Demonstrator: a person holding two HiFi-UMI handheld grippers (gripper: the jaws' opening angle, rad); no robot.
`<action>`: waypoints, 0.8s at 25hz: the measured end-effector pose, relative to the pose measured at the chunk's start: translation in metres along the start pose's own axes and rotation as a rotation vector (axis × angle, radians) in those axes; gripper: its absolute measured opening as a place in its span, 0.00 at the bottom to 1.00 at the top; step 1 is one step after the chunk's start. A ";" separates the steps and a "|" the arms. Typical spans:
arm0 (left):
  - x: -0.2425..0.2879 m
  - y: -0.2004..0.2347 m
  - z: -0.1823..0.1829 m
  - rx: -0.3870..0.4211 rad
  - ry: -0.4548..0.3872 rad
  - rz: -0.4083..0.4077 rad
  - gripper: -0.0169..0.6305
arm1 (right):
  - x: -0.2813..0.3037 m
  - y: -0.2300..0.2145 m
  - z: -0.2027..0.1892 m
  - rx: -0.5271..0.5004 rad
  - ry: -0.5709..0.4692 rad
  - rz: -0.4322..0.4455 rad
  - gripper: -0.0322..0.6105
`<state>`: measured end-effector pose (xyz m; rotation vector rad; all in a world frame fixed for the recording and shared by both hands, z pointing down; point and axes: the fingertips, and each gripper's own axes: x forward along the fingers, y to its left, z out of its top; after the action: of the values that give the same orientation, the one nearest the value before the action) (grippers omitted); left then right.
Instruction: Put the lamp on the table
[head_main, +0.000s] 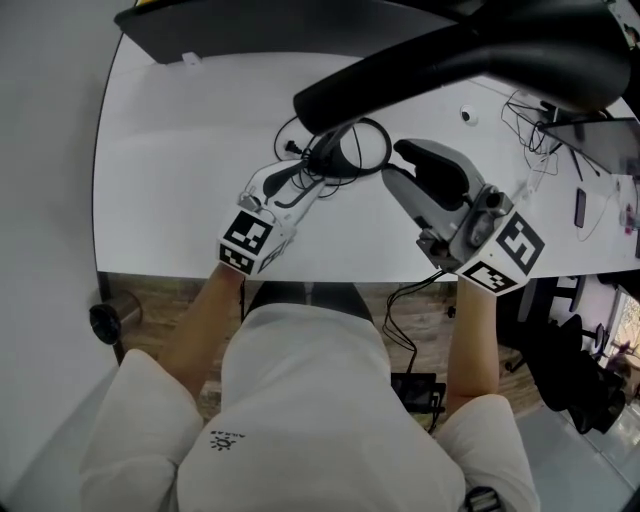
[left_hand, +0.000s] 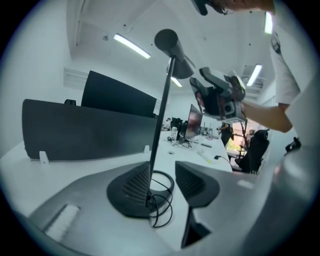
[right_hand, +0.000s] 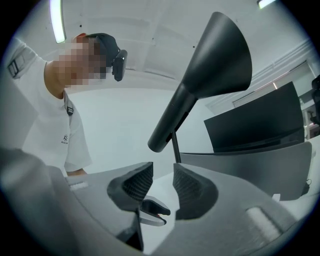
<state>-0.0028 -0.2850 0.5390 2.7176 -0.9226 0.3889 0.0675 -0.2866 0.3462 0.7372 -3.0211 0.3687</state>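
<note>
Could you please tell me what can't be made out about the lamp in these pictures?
- Head view: the lamp shade covers the pole and part of the lamp base.
- Left gripper view: the left tongs hide part of the base; contact unclear.
- Right gripper view: the right tongs hide the base entirely.

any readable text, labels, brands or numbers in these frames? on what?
Nothing reads clearly.
Shirt: small print under a chest logo, too small to read.
Left marker cube, right marker cube: black-and-white square patterns, no letters or digits.
Lamp: no label visible.
</note>
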 end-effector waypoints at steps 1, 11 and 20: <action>-0.003 -0.001 0.006 -0.003 -0.009 0.006 0.26 | -0.001 0.003 0.001 0.002 0.000 0.005 0.24; -0.029 -0.012 0.061 0.024 -0.071 0.028 0.12 | -0.010 0.025 0.018 0.009 -0.027 0.012 0.15; -0.032 -0.018 0.087 0.026 -0.087 0.038 0.09 | -0.019 0.022 0.032 0.025 -0.050 0.024 0.14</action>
<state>-0.0015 -0.2806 0.4446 2.7632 -1.0003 0.2942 0.0765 -0.2666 0.3087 0.7227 -3.0800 0.3951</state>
